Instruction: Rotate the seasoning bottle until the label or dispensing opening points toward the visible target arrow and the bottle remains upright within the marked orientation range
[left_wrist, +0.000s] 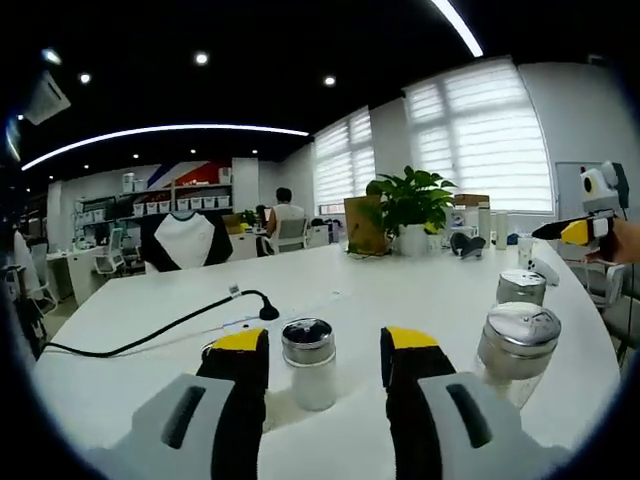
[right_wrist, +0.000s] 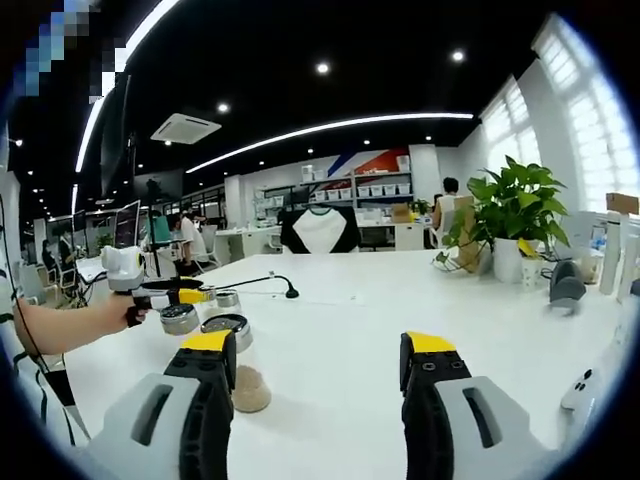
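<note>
The left tool (left_wrist: 324, 350) has its two jaws spread wide apart, one on each side of a small seasoning bottle (left_wrist: 309, 362). The jaws are not touching it. The bottle stands upright on the white bench (left_wrist: 400, 290), has a shiny metal lid, and has white stuff inside. Two more shiny-lidded jars (left_wrist: 515, 345) stand to the right of it. A black cable (left_wrist: 160, 330) lies across the bench behind the bottle, and a green plant (left_wrist: 410, 205) in a white pot sits farther back.

The right tool (right_wrist: 320, 360) is also spread wide and holds nothing. Just beside its left jaw stands a jar of brown stuff (right_wrist: 238, 365). Farther left, a hand (right_wrist: 110, 318) holds the other tool.
</note>
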